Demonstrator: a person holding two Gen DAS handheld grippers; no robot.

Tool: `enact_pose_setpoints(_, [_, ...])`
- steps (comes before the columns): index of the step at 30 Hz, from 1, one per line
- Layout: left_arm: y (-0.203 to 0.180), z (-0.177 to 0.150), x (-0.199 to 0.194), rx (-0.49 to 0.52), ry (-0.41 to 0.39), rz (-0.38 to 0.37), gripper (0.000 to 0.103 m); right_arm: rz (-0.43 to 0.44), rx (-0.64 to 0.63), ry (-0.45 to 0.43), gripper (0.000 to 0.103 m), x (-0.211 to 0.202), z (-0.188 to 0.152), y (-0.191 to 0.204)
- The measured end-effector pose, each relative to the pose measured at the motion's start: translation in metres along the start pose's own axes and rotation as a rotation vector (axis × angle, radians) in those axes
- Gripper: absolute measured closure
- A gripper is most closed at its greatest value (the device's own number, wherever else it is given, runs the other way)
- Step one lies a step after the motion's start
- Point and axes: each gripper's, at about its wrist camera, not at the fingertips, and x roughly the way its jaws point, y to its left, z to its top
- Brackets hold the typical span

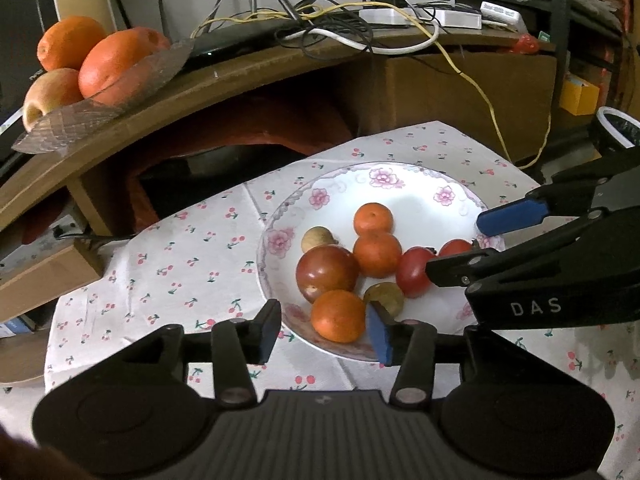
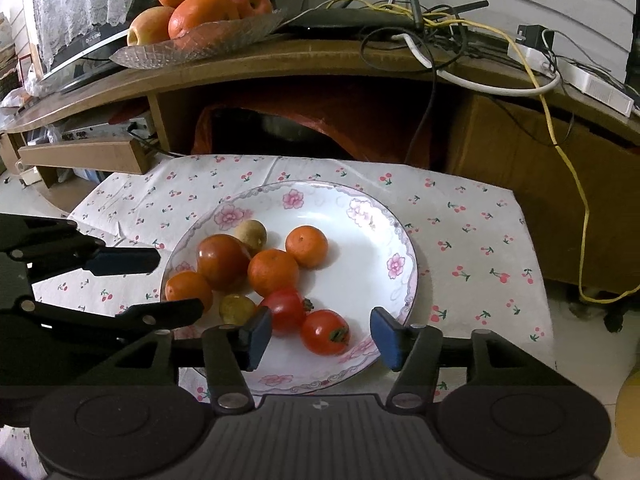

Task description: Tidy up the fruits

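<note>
A white plate with a pink flower rim (image 1: 420,188) (image 2: 360,248) lies on a cherry-print cloth. It holds three mandarins, a large dark red fruit (image 1: 326,272) (image 2: 222,262), two small red tomatoes and two brown longans. My left gripper (image 1: 324,328) (image 2: 179,282) is open at the plate's near-left rim, and the nearest mandarin (image 1: 338,316) (image 2: 188,288) sits between its blue pads with a gap on one side. My right gripper (image 2: 322,334) (image 1: 454,247) is open over the near tomato (image 2: 324,332) (image 1: 456,246), with space on both sides of it.
A glass dish (image 2: 200,46) (image 1: 80,120) of oranges and apples stands on the wooden shelf behind. Tangled cables (image 2: 440,28), a router and a power strip lie along that shelf. A yellow cable (image 2: 576,184) hangs down at the right, and a wooden box (image 2: 84,156) sits to the left.
</note>
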Motion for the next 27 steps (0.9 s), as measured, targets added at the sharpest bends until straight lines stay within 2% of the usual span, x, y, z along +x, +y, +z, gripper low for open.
enact_pose_setpoints(8, [-0.001,0.000,-0.002,0.003,-0.001,0.022,0.047,-0.009,0.000,-0.001,0.042,-0.001,0.001,0.001])
enact_pose_setpoints(10, [-0.001,0.000,-0.003,0.009,0.000,0.036,0.043,-0.014,0.003,-0.009,0.038,-0.003,0.001,0.001])
enact_pose_setpoints(20, [0.002,-0.001,-0.006,0.015,-0.004,0.084,0.035,-0.028,0.005,-0.019,0.033,-0.005,0.002,0.001])
enact_pose_setpoints(23, [0.004,-0.003,-0.008,0.016,-0.005,0.120,0.031,-0.037,0.013,-0.028,0.032,-0.008,0.002,0.000])
enact_pose_setpoints(27, [0.008,-0.007,-0.010,0.012,-0.002,0.180,0.019,-0.055,0.020,-0.039,0.031,-0.012,0.001,-0.001])
